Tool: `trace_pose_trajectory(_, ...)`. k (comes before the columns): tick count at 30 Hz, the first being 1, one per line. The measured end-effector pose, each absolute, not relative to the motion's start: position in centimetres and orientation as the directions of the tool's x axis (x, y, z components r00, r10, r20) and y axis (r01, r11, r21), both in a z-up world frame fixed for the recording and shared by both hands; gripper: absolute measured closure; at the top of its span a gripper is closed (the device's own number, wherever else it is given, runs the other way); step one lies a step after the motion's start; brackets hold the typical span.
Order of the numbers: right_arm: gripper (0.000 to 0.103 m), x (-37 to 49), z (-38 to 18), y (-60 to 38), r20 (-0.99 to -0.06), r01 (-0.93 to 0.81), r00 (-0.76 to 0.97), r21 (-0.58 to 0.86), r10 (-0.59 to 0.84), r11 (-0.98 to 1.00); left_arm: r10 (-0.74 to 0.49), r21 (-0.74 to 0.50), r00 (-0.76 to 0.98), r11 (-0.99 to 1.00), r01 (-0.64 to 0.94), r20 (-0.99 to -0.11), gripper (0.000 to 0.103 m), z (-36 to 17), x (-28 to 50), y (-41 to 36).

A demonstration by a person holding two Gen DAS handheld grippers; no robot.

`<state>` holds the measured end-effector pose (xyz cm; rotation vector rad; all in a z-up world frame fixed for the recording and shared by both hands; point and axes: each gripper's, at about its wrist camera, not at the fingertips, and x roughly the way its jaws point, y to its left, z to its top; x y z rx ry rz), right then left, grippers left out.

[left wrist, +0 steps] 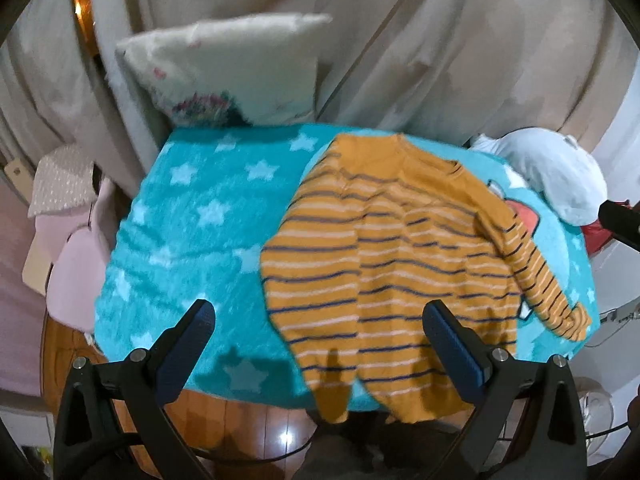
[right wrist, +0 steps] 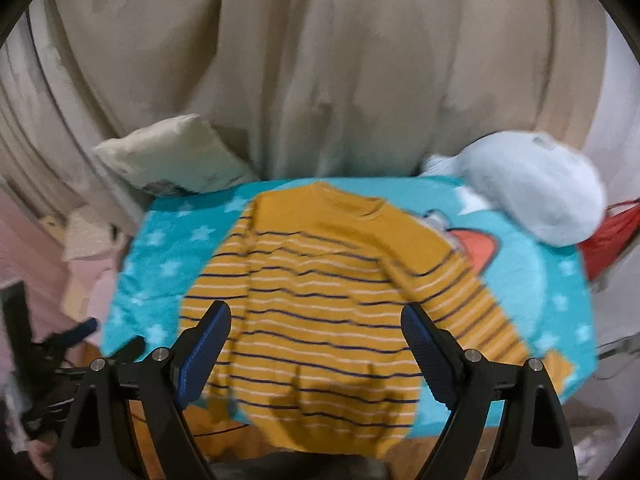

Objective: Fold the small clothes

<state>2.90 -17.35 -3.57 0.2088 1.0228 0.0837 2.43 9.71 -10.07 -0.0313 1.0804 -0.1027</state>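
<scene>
Beige pleated curtain (right wrist: 320, 80) fills the background beyond both tongs. Ahead of and below the tongs, a small table under a teal fleece blanket with pale stars (left wrist: 192, 216) carries the work. On it lies the mustard-yellow knitted child's sweater with navy and white stripes (right wrist: 320, 304), spread flat with collar away from the tongs and hem overhanging the near table edge; one sleeve runs out diagonally to the right, the other is tucked along the left side of the body. A white cushion (left wrist: 224, 64) stands at the far left of the table, a pale blue bundle of cloth (right wrist: 536, 184) at the far right. Left tongs (left wrist: 318, 342) stand wide and empty above the sweater's lower left edge; right tongs (right wrist: 316, 342) stand wide and empty above the lower body. Judged stage: approach before the first fold, nothing gripped yet. The next move likely calls for lowering onto a sleeve or side edge, pinching only the intended layer, and not snagging the blanket.
</scene>
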Motion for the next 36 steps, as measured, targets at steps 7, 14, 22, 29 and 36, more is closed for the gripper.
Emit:
trace_pose_trajectory(7, 0.016, 3.3, -7.8, -14.1, -0.831, -0.091, 0.510, 0.203, 0.221, 0.975, -0.108, -0.127, 0.379, 0.992, -0.024, -0.919, 0.001, -14.5, 1.6, 12.4)
trace_pose_trajectory(14, 0.031, 6.9, -16.1, -9.5, -0.867, -0.198, 0.328, 0.325, 0.375, 0.925, -0.179, -0.197, 0.266, 0.979, -0.043, -0.947, 0.020, -21.0, 1.9, 11.7)
trace_pose_trajectory(22, 0.048, 12.7, -24.5, -4.9, -0.851, -0.264, 0.129, 0.465, 0.508, 0.845, -0.309, -0.331, 0.232, 0.942, -0.060, -0.922, 0.026, -26.3, 2.9, 10.7)
trace_pose_trajectory(29, 0.065, 14.6, -28.5, -3.0, -0.882, -0.235, 0.009, 0.456, 0.471, 0.858, -0.232, -0.248, 0.168, 0.965, -0.081, -0.958, 0.076, -28.7, 3.7, 10.0)
trace_pose_trajectory(36, 0.096, 14.7, -30.6, -1.9, -0.839, -0.157, -0.101, 0.545, 0.535, 0.824, -0.334, -0.367, 0.197, 0.915, -0.167, -0.922, 0.095, -25.6, 3.2, 13.8)
